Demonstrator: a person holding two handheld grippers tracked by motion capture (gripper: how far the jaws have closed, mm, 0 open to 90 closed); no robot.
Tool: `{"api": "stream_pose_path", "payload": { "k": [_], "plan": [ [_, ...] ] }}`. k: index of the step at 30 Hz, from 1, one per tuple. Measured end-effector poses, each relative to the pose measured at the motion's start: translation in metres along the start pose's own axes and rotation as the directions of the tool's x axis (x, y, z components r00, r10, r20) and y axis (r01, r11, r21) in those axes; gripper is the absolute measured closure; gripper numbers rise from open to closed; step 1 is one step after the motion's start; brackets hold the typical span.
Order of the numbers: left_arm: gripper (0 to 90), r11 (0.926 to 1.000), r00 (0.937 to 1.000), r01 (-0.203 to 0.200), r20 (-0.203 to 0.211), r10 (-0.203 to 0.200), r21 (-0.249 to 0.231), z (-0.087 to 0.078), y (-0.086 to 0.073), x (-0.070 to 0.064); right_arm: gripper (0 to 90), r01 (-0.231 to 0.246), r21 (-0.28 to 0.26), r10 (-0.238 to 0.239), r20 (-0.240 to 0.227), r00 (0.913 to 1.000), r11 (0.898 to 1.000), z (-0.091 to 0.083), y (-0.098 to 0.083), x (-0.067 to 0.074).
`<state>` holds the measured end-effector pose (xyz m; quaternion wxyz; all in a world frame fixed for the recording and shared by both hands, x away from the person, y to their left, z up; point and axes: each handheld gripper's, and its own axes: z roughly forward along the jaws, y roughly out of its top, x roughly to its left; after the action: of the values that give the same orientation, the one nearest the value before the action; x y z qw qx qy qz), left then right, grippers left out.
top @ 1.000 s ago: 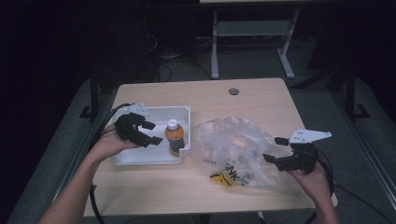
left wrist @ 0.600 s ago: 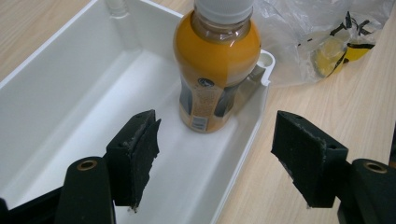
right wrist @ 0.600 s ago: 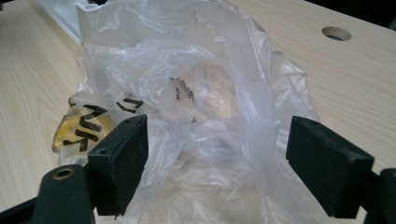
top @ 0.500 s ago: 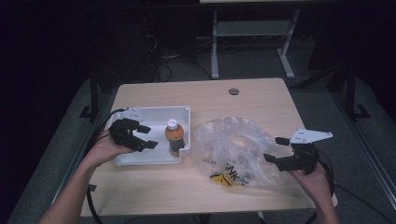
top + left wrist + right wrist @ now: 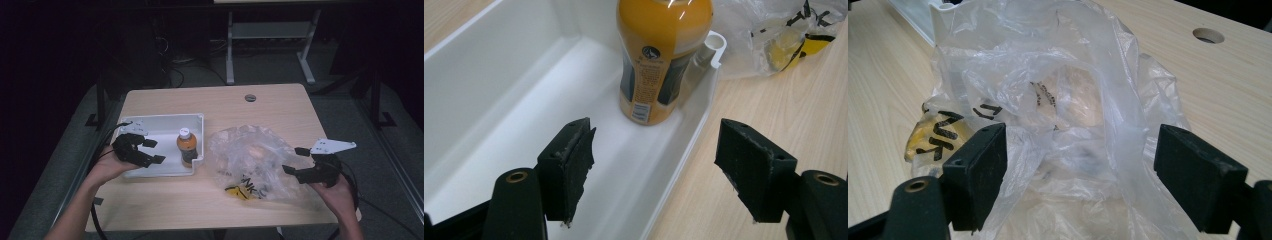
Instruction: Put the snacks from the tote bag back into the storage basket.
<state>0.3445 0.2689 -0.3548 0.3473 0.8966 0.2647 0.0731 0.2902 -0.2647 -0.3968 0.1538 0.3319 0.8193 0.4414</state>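
Observation:
An orange drink bottle [image 5: 187, 147] with a white cap stands upright in the right end of a white tray [image 5: 155, 127]. My left gripper [image 5: 156, 151] hovers at the tray's near left part, open, pointing at the bottle from a short way off. In the left gripper view the bottle [image 5: 659, 60] stands beyond the gripper [image 5: 659, 165], and the tray's near wall [image 5: 689, 135] runs between the jaws. A crumpled clear plastic bag [image 5: 250, 160] with black and yellow print lies right of the tray. My right gripper [image 5: 294, 160] is open at the bag's right edge. Loose bag film [image 5: 1058, 90] lies between that gripper's [image 5: 1078, 175] jaws.
The light wooden table [image 5: 280, 110] has a round cable hole [image 5: 250, 97] near its far edge. A white frame stands on the dark floor behind the table. A corner of the tray [image 5: 943, 10] shows past the bag in the right gripper view.
My left gripper has drawn back from the bottle, toward the tray's near left corner and slightly lower, still open. The right gripper and the bag have not moved.

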Motion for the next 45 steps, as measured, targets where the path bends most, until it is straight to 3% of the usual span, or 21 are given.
{"api": "stream_pose_path", "payload": {
  "k": [7,12,24,28,29,44,45],
  "plan": [
    [30.4,1.0000,1.0000,-0.001,0.001,0.001,0.003,0.002,-0.011,-0.003,20.6,0.004,0.001,-0.004,0.000,1.0000,1.000,0.000,0.000,0.000],
    [30.1,0.9995,0.9996,0.027,-0.004,-0.027,-0.014,0.004,-0.019,-0.005,20.7,0.001,0.002,-0.001,0.000,1.0000,1.000,0.000,0.000,0.001],
    [29.3,0.9982,0.9986,0.046,-0.024,-0.047,-0.038,0.004,-0.035,-0.008,20.8,0.005,0.012,-0.005,-0.008,1.0000,1.000,0.004,0.000,0.002],
    [28.7,0.9987,0.9988,0.034,-0.034,-0.035,-0.037,0.006,-0.039,-0.009,20.8,0.003,0.012,-0.003,-0.008,1.0000,1.000,0.005,-0.001,0.003],
    [28.5,0.9977,0.9981,0.052,-0.032,-0.053,-0.045,0.006,-0.040,-0.010,20.8,0.005,0.012,-0.005,-0.009,0.9999,1.000,0.005,-0.001,0.003],
    [27.4,0.9975,0.9983,0.047,-0.030,-0.049,-0.053,0.015,-0.053,-0.013,21.2,0.008,0.019,-0.007,-0.016,0.9998,1.000,0.007,-0.003,0.006],
    [27.4,0.9954,0.9974,0.065,-0.027,-0.067,-0.070,0.016,-0.054,-0.015,21.3,0.005,0.021,-0.005,-0.016,0.9999,1.000,0.007,-0.003,0.006]
  ]
}}
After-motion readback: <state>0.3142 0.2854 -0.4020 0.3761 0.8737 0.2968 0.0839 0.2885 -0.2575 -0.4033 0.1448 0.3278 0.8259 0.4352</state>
